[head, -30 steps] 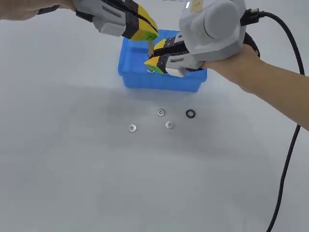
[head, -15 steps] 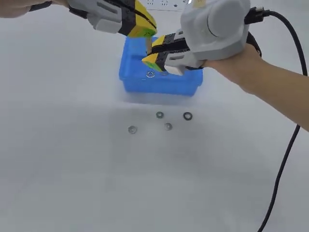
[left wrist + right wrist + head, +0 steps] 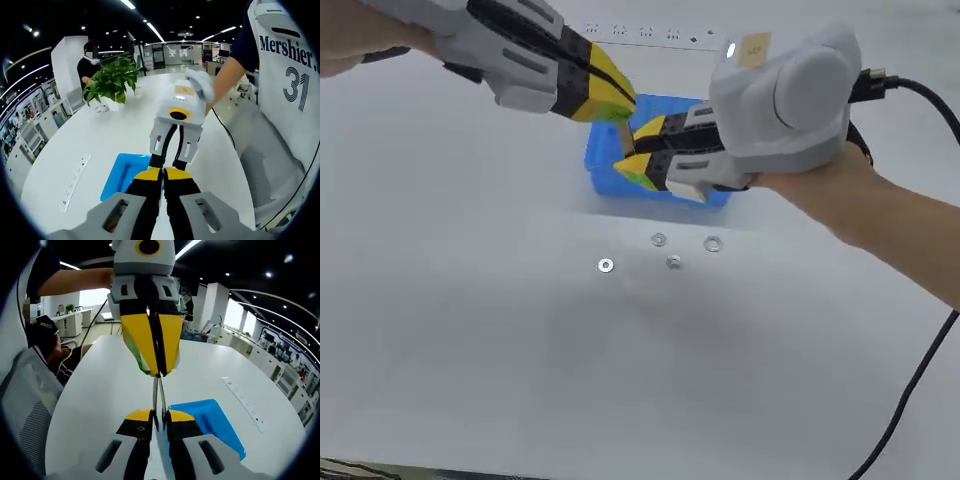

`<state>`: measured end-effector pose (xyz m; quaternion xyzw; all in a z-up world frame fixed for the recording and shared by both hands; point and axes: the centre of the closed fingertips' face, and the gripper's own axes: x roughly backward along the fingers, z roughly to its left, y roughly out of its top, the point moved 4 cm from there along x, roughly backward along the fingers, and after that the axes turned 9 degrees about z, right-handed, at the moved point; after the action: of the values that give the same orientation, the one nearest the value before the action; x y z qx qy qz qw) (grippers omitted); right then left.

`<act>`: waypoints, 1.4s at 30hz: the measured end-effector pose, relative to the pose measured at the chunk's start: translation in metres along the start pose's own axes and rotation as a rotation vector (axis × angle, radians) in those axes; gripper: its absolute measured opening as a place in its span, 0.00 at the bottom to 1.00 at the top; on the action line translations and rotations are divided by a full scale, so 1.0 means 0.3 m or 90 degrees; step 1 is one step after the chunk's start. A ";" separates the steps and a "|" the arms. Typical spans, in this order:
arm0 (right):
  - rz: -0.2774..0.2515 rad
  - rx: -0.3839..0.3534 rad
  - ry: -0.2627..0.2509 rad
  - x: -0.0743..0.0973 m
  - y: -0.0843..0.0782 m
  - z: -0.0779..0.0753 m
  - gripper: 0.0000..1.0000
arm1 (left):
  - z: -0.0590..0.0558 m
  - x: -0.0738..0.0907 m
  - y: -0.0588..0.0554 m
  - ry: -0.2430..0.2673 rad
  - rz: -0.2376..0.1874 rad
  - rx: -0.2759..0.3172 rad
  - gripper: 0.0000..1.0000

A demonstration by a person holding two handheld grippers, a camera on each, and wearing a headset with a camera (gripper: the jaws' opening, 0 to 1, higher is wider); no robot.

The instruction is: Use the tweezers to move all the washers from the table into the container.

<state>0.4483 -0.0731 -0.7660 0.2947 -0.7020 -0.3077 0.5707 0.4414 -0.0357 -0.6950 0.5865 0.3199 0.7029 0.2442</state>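
White tabletop (image 3: 520,350) in a bright open office, seen from above. Toward the far side sits a shallow blue plastic rectangular container (image 3: 603,165). Four small silver metal ring washers (image 3: 673,262) lie loose on the table just in front of it, near one another but apart.

Above the container, two hand-held grippers meet nose to nose. The left gripper (image 3: 612,103), grey with yellow tips, reaches in from the upper left. The right gripper (image 3: 630,165), held in a bare hand, comes from the right. In the right gripper view, thin silver metal tweezers (image 3: 158,390) run between them. The left gripper's yellow jaws are pressed together on one end, and the right gripper's own jaws are closed narrowly around the other. Whether the tweezers carry a washer cannot be made out.

Judged from this, the work is mid-task: the tweezers hang over the container, with four washers to collect. The next move likely calls for lowering the tweezer points to one washer, lining them on either side of its thin edge, and pinching gently so it does not skid away.
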 end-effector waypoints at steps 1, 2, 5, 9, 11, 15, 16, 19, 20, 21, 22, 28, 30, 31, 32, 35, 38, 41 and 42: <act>0.001 0.002 0.003 0.000 -0.001 0.015 0.12 | -0.011 0.000 -0.004 0.000 0.000 0.001 0.05; 0.003 0.003 0.006 -0.002 -0.004 0.029 0.12 | -0.030 -0.002 -0.012 -0.004 0.003 0.005 0.05; 0.011 0.001 0.019 -0.009 -0.020 0.078 0.12 | -0.081 -0.011 -0.033 -0.006 0.007 0.014 0.05; 0.023 0.006 0.044 -0.026 -0.045 0.162 0.12 | -0.147 -0.023 -0.066 -0.013 0.008 0.035 0.05; 0.028 0.010 0.053 -0.036 -0.059 0.191 0.12 | -0.174 -0.030 -0.083 -0.018 0.009 0.045 0.05; 0.033 -0.002 0.069 -0.056 -0.078 0.231 0.12 | -0.208 -0.038 -0.107 -0.021 0.011 0.064 0.05; 0.035 -0.005 0.072 -0.060 -0.081 0.237 0.12 | -0.217 -0.041 -0.116 -0.020 0.010 0.071 0.05; 0.041 -0.004 0.082 -0.077 -0.091 0.255 0.12 | -0.234 -0.046 -0.132 -0.018 0.010 0.085 0.05; 0.042 -0.005 0.086 -0.080 -0.092 0.257 0.12 | -0.239 -0.046 -0.137 -0.017 0.009 0.090 0.05; 0.042 -0.006 0.088 -0.085 -0.093 0.259 0.12 | -0.241 -0.046 -0.142 -0.015 0.008 0.092 0.05; 0.044 -0.005 0.089 -0.092 -0.095 0.260 0.12 | -0.241 -0.045 -0.149 -0.013 0.008 0.099 0.05; 0.042 -0.013 0.089 -0.125 -0.094 0.253 0.12 | -0.232 -0.041 -0.167 -0.003 0.010 0.109 0.05; 0.045 -0.011 0.083 -0.132 -0.094 0.243 0.12 | -0.215 -0.043 -0.181 0.006 0.010 0.109 0.05; 0.045 -0.012 0.081 -0.135 -0.094 0.237 0.12 | -0.208 -0.042 -0.183 0.010 0.007 0.112 0.05; 0.045 -0.012 0.079 -0.138 -0.094 0.232 0.12 | -0.205 -0.043 -0.183 0.011 0.007 0.113 0.05; 0.051 -0.020 0.068 -0.149 -0.098 0.212 0.12 | -0.182 -0.044 -0.192 0.025 0.002 0.132 0.05; 0.055 -0.024 0.064 -0.159 -0.103 0.202 0.12 | -0.176 -0.051 -0.195 0.027 0.004 0.130 0.05; 0.058 -0.021 0.063 -0.165 -0.108 0.197 0.12 | -0.168 -0.056 -0.200 0.029 0.004 0.131 0.05; 0.060 -0.022 0.063 -0.167 -0.109 0.194 0.12 | -0.166 -0.057 -0.201 0.030 0.004 0.131 0.05</act>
<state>0.4020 -0.0500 -0.8315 0.2664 -0.6804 -0.2779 0.6236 0.3938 -0.0154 -0.7562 0.5929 0.3940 0.6806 0.1731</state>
